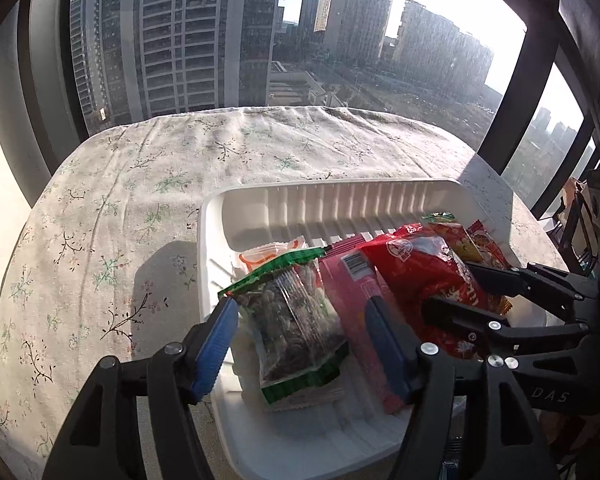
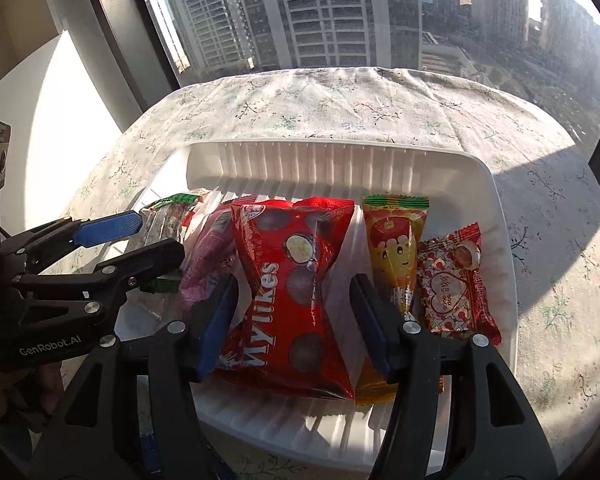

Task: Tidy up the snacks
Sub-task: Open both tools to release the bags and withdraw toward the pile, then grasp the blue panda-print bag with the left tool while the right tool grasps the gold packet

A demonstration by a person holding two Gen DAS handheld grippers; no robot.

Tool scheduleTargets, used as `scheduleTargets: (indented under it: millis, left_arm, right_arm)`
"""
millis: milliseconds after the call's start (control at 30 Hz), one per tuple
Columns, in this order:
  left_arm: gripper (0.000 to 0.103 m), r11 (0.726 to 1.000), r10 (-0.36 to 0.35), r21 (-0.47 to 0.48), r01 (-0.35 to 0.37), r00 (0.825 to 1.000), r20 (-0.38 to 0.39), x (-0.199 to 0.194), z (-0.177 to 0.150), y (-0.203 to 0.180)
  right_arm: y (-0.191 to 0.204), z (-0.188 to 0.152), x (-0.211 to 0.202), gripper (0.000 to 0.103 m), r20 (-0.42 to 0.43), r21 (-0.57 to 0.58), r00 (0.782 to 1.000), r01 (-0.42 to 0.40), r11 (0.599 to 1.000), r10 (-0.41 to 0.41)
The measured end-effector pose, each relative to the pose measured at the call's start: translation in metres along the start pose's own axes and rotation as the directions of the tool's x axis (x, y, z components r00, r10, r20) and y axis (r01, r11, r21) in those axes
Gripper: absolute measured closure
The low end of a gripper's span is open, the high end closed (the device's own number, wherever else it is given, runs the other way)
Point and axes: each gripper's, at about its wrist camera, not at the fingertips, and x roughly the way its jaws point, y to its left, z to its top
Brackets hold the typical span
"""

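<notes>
White ribbed tray [image 2: 496, 216] on the floral tablecloth [image 1: 112, 184] holds the snacks side by side. Both grippers tilt downward over it — the left gripper [image 1: 302, 344] straddles the green-edged clear packet [image 1: 296, 320], pads apart and clear of it; the right gripper [image 2: 290, 320] spans the red Mylikes bag [image 2: 296, 280], jaws parted, not pressing.

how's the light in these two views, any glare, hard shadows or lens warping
Left wrist view: low sun from the upper right blows out the sky, and the white tray casts a hard shadow leftward on the tablecloth. Right wrist view: glare on the red Mylikes bag; window frames bend with fisheye distortion.
</notes>
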Motion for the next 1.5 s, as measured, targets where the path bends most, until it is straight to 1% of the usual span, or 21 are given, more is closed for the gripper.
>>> scheduleTargets:
  millis: [33, 67, 100, 133, 200, 233, 300, 400, 567, 700, 800, 867, 933, 1033, 1133, 1200, 1267, 1333, 1400, 1467, 1500]
  left_arm:
    - [0.025, 1.000, 0.001, 0.002, -0.001, 1.000, 0.009, -0.006, -0.001, 0.000]
    - [0.022, 1.000, 0.000, 0.004, 0.000, 1.000, 0.018, -0.012, -0.002, -0.001]
    - [0.016, 1.000, -0.002, 0.009, 0.002, 1.000, 0.026, -0.020, -0.004, -0.002]
    - [0.012, 1.000, -0.003, 0.016, 0.002, 1.000, 0.031, -0.027, -0.007, -0.003]
    - [0.008, 1.000, -0.004, 0.031, 0.003, 0.999, 0.040, -0.044, -0.015, -0.007]
    - [0.005, 0.999, -0.007, 0.033, 0.006, 0.999, 0.047, -0.052, -0.020, -0.007]
    - [0.001, 0.999, -0.013, 0.038, 0.011, 0.998, 0.055, -0.070, -0.032, -0.009]
    - [0.001, 0.999, -0.017, 0.028, 0.016, 0.997, 0.070, -0.095, -0.055, -0.010]
    - [0.001, 1.000, -0.020, -0.001, 0.020, 0.997, 0.076, -0.131, -0.104, -0.013]
    - [0.001, 0.999, -0.023, -0.047, 0.026, 0.997, 0.078, -0.151, -0.143, -0.017]
    - [0.001, 0.995, -0.035, -0.086, 0.041, 0.997, 0.073, -0.160, -0.169, -0.022]
    - [0.001, 0.993, -0.055, -0.104, 0.062, 0.996, 0.071, -0.161, -0.180, -0.026]
    - [0.001, 0.991, -0.055, -0.119, 0.062, 0.996, 0.065, -0.161, -0.188, -0.029]
    - [0.001, 0.991, -0.057, -0.121, 0.063, 0.997, 0.053, -0.157, -0.195, -0.037]
    - [0.001, 0.993, -0.051, -0.100, 0.055, 0.998, 0.048, -0.154, -0.196, -0.047]
    - [0.001, 0.995, -0.049, -0.085, 0.052, 0.998, 0.038, -0.151, -0.196, -0.053]
    - [0.001, 0.997, -0.028, -0.078, 0.030, 0.999, 0.029, -0.146, -0.196, -0.055]
    - [0.006, 0.995, -0.023, -0.093, 0.025, 1.000, 0.021, -0.142, -0.196, -0.051]
    - [0.006, 0.995, -0.020, -0.100, 0.022, 1.000, 0.024, -0.143, -0.196, -0.048]
    - [0.007, 0.996, 0.002, -0.084, -0.001, 1.000, 0.022, -0.143, -0.196, -0.048]
    - [0.008, 0.997, 0.003, -0.078, -0.001, 1.000, 0.018, -0.143, -0.196, -0.048]
  right_arm:
    - [0.000, 0.000, -0.004, 0.040, 0.006, -0.001, 1.000, -0.001, 1.000, 0.001]
    - [0.000, 0.000, -0.009, 0.037, 0.013, -0.001, 1.000, 0.000, 1.000, 0.000]
    - [0.000, 0.000, -0.016, 0.034, 0.024, -0.003, 1.000, 0.001, 1.000, -0.001]
    - [0.000, -0.001, -0.025, 0.033, 0.040, -0.004, 0.999, 0.003, 1.000, -0.003]
    - [-0.002, -0.004, -0.045, 0.027, 0.082, -0.006, 0.997, -0.003, 1.000, 0.004]
    - [-0.003, -0.007, -0.061, 0.025, 0.111, -0.007, 0.994, -0.021, 1.000, 0.021]
    - [-0.007, -0.018, -0.089, 0.017, 0.163, -0.001, 0.984, -0.069, 0.998, 0.068]
    - [-0.013, -0.043, -0.127, 0.014, 0.222, 0.005, 0.968, -0.124, 0.992, 0.120]
    - [-0.019, -0.108, -0.178, 0.013, 0.273, 0.022, 0.948, -0.179, 0.984, 0.166]
    - [-0.024, -0.163, -0.205, 0.013, 0.304, 0.072, 0.934, -0.220, 0.973, 0.189]
    - [-0.021, -0.201, -0.216, 0.013, 0.324, 0.109, 0.922, -0.260, 0.959, 0.213]
    - [-0.016, -0.221, -0.219, 0.013, 0.320, 0.125, 0.921, -0.275, 0.953, 0.223]
    - [-0.007, -0.241, -0.217, 0.013, 0.296, 0.124, 0.925, -0.284, 0.951, 0.238]
    - [0.007, -0.262, -0.211, 0.013, 0.248, 0.112, 0.936, -0.283, 0.953, 0.249]
    - [0.020, -0.275, -0.209, 0.013, 0.225, 0.089, 0.937, -0.294, 0.952, 0.268]
    - [0.029, -0.281, -0.207, 0.013, 0.209, 0.070, 0.942, -0.284, 0.956, 0.264]
    - [0.035, -0.282, -0.203, 0.013, 0.194, 0.056, 0.948, -0.267, 0.962, 0.252]
    - [0.040, -0.282, -0.203, 0.013, 0.190, 0.043, 0.950, -0.262, 0.964, 0.250]
    - [0.040, -0.281, -0.203, 0.013, 0.190, 0.041, 0.949, -0.263, 0.964, 0.251]
    - [0.039, -0.280, -0.201, 0.013, 0.180, 0.050, 0.951, -0.266, 0.963, 0.253]
    - [0.038, -0.278, -0.199, 0.013, 0.174, 0.057, 0.952, -0.264, 0.963, 0.251]
